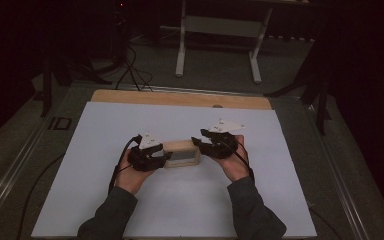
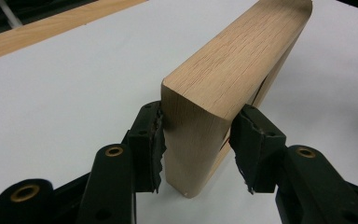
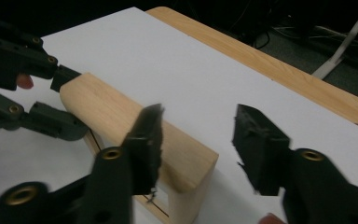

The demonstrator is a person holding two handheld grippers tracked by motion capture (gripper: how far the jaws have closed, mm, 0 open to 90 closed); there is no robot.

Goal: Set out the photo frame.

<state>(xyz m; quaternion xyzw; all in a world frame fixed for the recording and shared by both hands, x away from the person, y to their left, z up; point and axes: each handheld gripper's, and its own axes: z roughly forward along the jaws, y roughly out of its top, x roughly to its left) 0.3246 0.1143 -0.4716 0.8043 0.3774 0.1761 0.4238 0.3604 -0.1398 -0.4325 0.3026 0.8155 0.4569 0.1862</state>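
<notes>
The left tool (image 2: 198, 144) clamps one end of the wooden frame (image 2: 233, 74), which stands on edge on the white tabletop (image 1: 130, 125). The right tool (image 3: 196, 144) is open beside the other end, holding nothing. Judging from this, regrasping and repositioning remain.

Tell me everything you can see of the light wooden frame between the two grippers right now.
The light wooden frame is a rectangular, open-centred piece of pale oak-like wood with visible grain and rounded corners. It stands upright on one long edge on the white table cover, near the middle. The left gripper clamps one short end, pads on both faces. The right gripper is at the other end, jaws apart, not pressing it. A thin dark line runs along its inner edge.
</notes>
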